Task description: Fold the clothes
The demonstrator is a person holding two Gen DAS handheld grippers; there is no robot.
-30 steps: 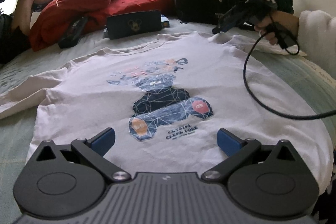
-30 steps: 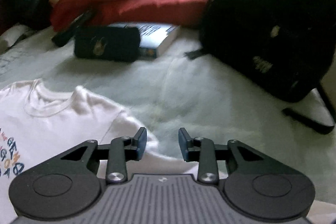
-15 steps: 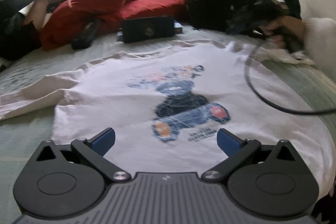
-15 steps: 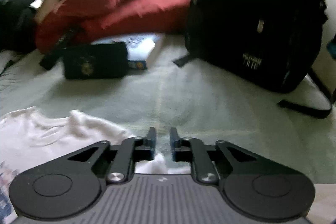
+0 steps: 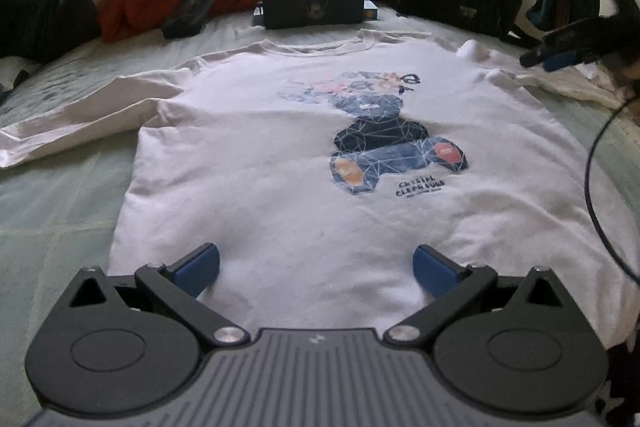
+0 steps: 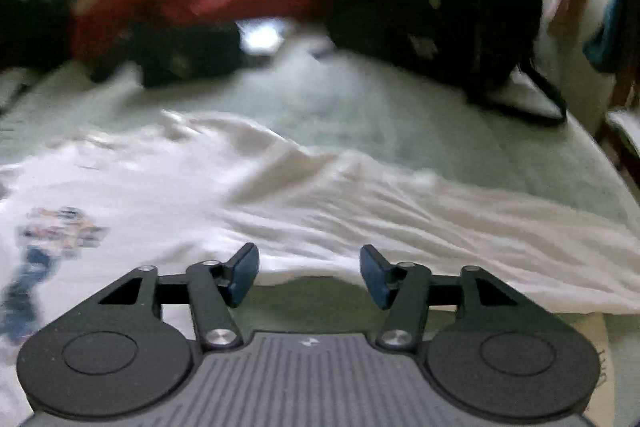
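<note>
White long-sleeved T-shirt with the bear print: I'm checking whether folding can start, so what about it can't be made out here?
- White long-sleeved T-shirt, left wrist view: the hem is hidden behind the left gripper.
- Its right sleeve, right wrist view: the cuff is cut off by the picture's edge; motion blur smears the print.
- Right gripper, jaws opening, nothing between them.

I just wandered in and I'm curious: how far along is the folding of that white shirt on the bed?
Barely begun. Done: the white T-shirt lies spread flat, print up, on the bed, both sleeves stretched out. In hand: nothing. The left gripper hovers open over the hem, and the right gripper is opening above the right sleeve, with no cloth between its jaws. Left: every fold, since no sleeve or side is turned in yet.
</note>
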